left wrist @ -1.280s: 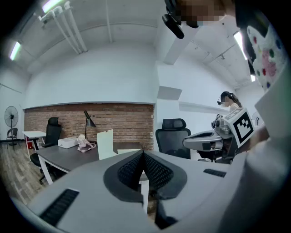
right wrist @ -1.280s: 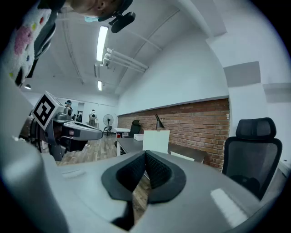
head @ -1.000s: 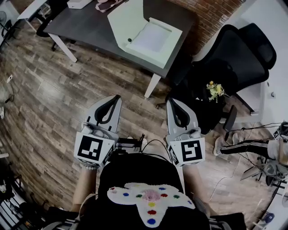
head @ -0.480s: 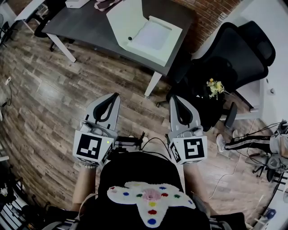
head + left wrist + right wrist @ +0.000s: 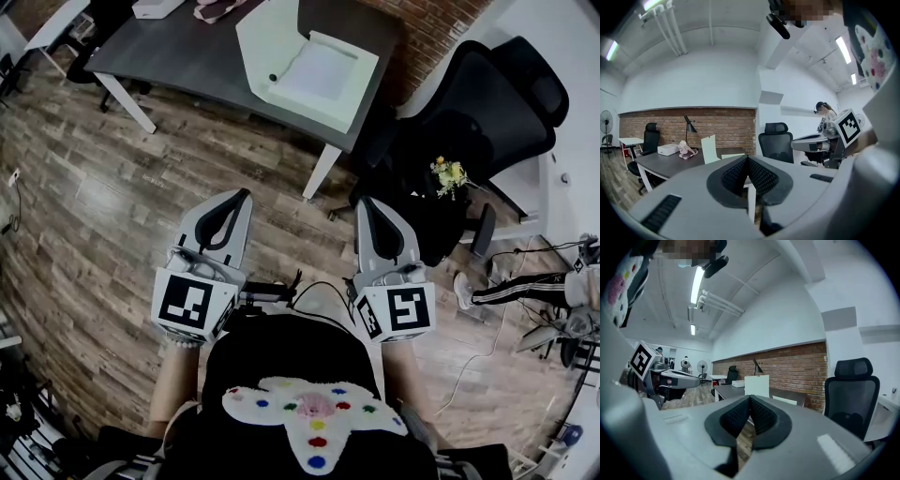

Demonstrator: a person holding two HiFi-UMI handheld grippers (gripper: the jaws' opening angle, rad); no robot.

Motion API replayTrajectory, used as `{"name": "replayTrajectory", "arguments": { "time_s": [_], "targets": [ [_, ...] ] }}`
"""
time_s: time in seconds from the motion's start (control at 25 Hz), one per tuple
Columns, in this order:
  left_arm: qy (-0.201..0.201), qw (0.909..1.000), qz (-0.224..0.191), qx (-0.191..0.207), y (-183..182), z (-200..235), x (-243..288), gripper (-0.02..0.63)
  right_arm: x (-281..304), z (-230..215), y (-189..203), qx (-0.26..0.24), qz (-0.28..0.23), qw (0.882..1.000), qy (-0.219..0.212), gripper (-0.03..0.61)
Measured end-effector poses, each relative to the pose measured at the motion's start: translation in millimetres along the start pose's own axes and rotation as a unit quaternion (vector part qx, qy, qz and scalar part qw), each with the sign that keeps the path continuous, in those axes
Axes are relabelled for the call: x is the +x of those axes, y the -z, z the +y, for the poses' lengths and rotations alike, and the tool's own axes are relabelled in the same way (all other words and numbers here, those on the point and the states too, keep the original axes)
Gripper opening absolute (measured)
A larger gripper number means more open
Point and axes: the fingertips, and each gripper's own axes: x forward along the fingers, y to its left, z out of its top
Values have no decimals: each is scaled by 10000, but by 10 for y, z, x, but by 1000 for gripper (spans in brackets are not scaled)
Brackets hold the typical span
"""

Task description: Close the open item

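On the tabletop, box open; left gripper and right gripper well apart from it, jaws closed, empty. Shoving the lid, apparently hinged, may slide the box.

I am standing in an office. A dark grey rectangular desk on white legs is sitting on the brown wood-plank floor, and a black high-backed mesh swivel chair is waiting near its corner. A red brick wall is running behind the desks, a thin black desk lamp is perching on one, and long ceiling tube lights are glowing overhead.
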Motion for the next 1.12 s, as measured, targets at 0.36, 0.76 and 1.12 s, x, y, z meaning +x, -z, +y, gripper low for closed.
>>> {"name": "replayTrajectory", "arguments": {
  "time_s": [0.36,0.76,1.12],
  "targets": [
    [112,9999,-39,57,8,20,-89,6,-89,128,26,-161,20,9998,125,8],
    [62,9999,-87,19,17,151,29,6,108,90,68,-180,66,9998,90,8],
    [-44,9999,-127,10,-56,336,449,6,465,-204,35,-145,69,9999,2,8]
  ]
}}
